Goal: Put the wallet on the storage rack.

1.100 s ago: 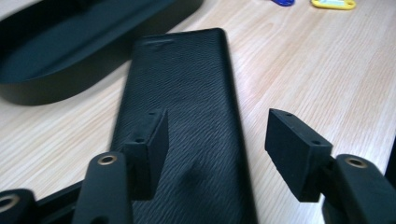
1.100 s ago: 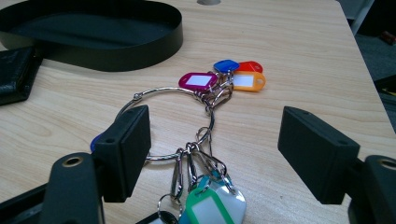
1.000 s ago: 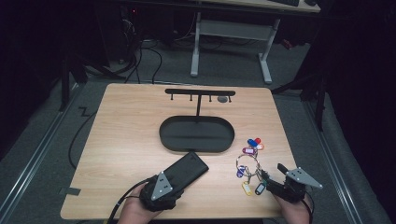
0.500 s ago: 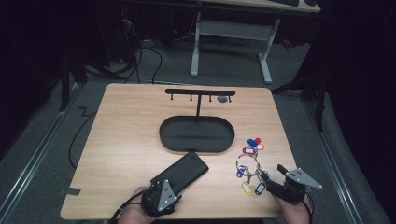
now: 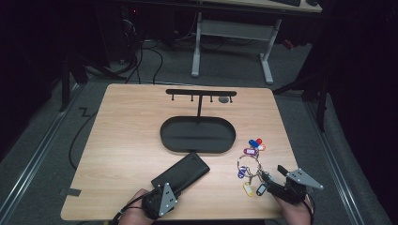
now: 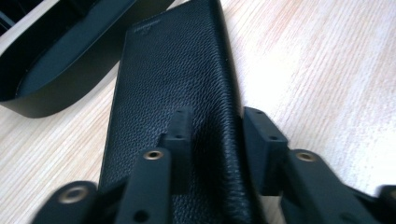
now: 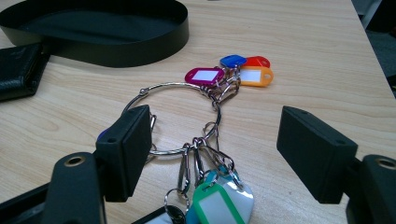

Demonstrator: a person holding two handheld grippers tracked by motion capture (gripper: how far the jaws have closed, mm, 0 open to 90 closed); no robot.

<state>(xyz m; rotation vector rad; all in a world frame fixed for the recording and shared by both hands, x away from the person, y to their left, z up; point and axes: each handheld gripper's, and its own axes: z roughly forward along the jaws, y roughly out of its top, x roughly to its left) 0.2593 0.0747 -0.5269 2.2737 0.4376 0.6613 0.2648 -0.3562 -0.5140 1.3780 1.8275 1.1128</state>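
High view. Wood bench (image 5: 131, 140), dark room around it. Black oval tray (image 5: 197, 134) at centre, with a T-shaped hook rack (image 5: 201, 93) rising at its 12 o'clock. Black wallet (image 5: 180, 172) lies flat at the tray's 7 o'clock, long axis running from 7 to 1. Left gripper (image 5: 159, 200) sits at the wallet's near end, at the bench's front edge. Key ring (image 5: 248, 161) with coloured tags lies at the tray's 4 o'clock; tags fan out from it toward 1 and toward 6. Right gripper (image 5: 270, 180) sits at the ring's 5 o'clock, jaws pointing toward 10.

Left gripper view. Left gripper (image 6: 217, 140): jaws have just been closing, now narrow, with the wallet's (image 6: 173, 84) near end between them. One jaw rests on the leather face, the other hugs the right edge; leather between them puckers, so the grip is on. Tray (image 6: 60, 65) at 10 o'clock, just beyond the wallet's far corner.

Right gripper view. Right gripper (image 7: 215, 149): jaws wide, nothing pinched. Key ring (image 7: 177, 116) lies on the bench between them, its left arc just beside the left jaw, the right jaw well apart. Magenta, blue, red and orange tags at 12 o'clock; a green-rimmed tag (image 7: 217, 200) at 6. Tray (image 7: 116, 32) at 11, wallet corner (image 7: 18, 70) at 9.
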